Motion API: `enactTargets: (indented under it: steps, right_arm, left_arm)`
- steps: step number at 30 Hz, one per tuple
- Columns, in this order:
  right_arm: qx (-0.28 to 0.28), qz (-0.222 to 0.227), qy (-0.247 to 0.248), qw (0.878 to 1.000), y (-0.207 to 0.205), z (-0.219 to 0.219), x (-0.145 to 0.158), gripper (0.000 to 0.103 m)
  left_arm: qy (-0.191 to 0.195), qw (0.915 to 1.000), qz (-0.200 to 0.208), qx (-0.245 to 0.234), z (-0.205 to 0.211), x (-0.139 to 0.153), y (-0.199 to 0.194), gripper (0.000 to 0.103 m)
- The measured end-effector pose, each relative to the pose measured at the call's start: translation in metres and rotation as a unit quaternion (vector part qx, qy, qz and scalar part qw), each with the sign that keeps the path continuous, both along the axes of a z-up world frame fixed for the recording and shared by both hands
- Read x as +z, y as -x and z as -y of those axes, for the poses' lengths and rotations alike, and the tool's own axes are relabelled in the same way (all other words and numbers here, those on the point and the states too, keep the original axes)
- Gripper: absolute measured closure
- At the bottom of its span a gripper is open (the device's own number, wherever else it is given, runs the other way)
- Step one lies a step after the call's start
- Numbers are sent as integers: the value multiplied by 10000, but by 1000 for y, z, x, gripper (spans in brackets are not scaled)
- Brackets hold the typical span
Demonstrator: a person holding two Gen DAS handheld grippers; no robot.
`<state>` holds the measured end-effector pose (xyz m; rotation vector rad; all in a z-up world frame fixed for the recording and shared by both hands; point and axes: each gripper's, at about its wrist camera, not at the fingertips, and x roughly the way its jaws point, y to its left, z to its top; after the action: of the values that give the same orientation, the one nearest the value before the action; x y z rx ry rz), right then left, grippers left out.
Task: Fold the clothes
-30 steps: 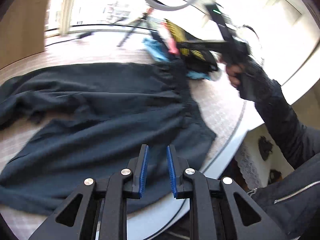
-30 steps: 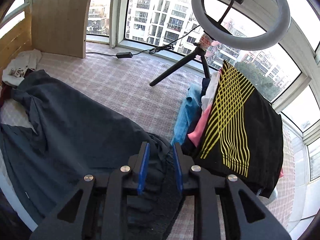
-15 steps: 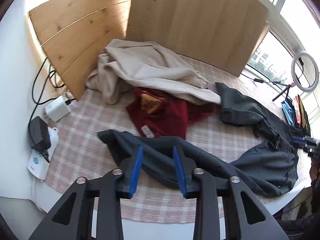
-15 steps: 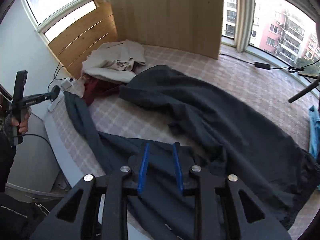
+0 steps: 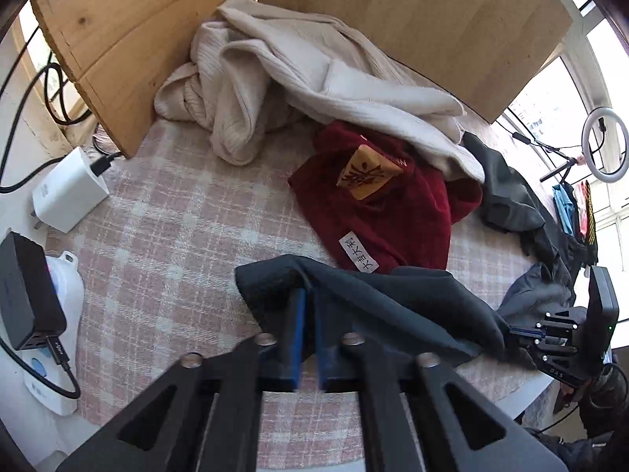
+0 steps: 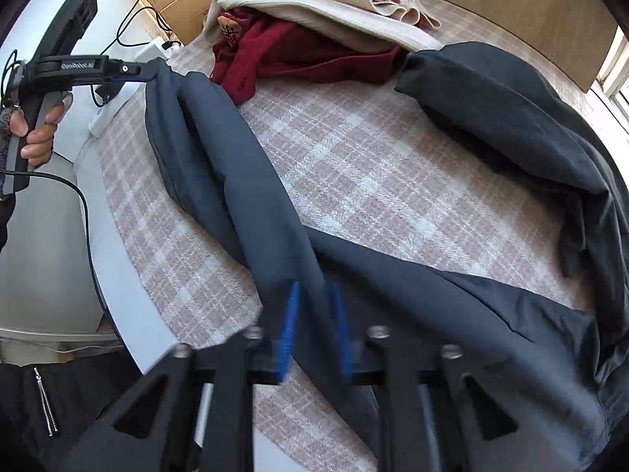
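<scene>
My left gripper (image 5: 308, 306) and right gripper (image 6: 314, 306) each clamp the dark trousers (image 6: 243, 181), the leg's long axis stretched between them.

Both tongs share one build: matte black angular arms with triangular cut-outs, round silver screw heads at the joints, and blue ribbed pads lining the inner faces of the fingers. The left tongs (image 5: 308, 322) carry white lettering on the black body above the pistol handle, and a black cable hangs below that handle. The person wears a black jacket (image 6: 59, 405) with a silver zip, just beside the worktop (image 6: 129, 299) edge.
</scene>
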<state>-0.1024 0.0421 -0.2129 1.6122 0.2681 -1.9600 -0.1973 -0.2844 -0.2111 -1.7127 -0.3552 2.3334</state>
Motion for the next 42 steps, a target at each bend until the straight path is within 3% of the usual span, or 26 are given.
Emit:
enactTargets:
  steps: [4, 8, 10, 12, 14, 17, 20, 24, 27, 30, 34, 37, 40, 42]
  right_arm:
    - [-47, -39, 1, 10000, -2, -3, 11, 101]
    - [-565, -744, 310, 9951, -10, -31, 68, 101]
    - [-574, -894, 498, 9931, -22, -45, 93, 101]
    - [-355, -747, 361, 9959, -37, -49, 97, 101]
    - [-243, -339, 114, 9991, -48, -46, 73, 101]
    - [-18, 64, -407, 9992, -58, -41, 31, 101]
    - [-93, 167, -330, 9993, -59, -43, 17, 101]
    - [-188, 147, -211, 9995, -56, -57, 20, 98]
    - [-356, 110, -134, 9992, -58, -71, 28, 94]
    - [-585, -1, -160, 9982, -61, -87, 34, 85]
    - [-975, 54, -142, 9951, -64, -117, 35, 85]
    - [-1127, 88, -196, 9934, -64, -134, 31, 85]
    - [-1250, 126, -244, 9918, -64, -150, 28, 85]
    - [-1328, 132, -274, 9907, -62, -159, 27, 85]
  left_arm:
    - [-95, 9993, -360, -6, 2, 19, -9, 103]
    - [-198, 9956, -914, 30, 11, 60, -41, 103]
    - [-152, 9957, -901, -150, 10, 64, -70, 101]
    - [197, 9986, -339, -360, 7, 37, -91, 93]
    - [543, 9967, 225, -567, 5, 11, -113, 94]
    - [370, 9981, 397, -294, 14, 2, -116, 95]
    - [144, 9995, 28, -282, 8, 19, -94, 87]
    - [561, 9952, -387, -706, -26, 30, -48, 70]
    - [1027, 9867, -418, -1186, -56, 17, -12, 70]
    - [1219, 9805, -205, -1525, -69, -1, 13, 69]
    - [1169, 9754, 40, -1866, -79, -16, 25, 69]
    - [1347, 9707, 133, -1987, -84, -26, 32, 67]
    - [1391, 9711, 157, -1932, -85, -32, 36, 67]
    - [1579, 9681, 15, -1944, -89, -32, 31, 75]
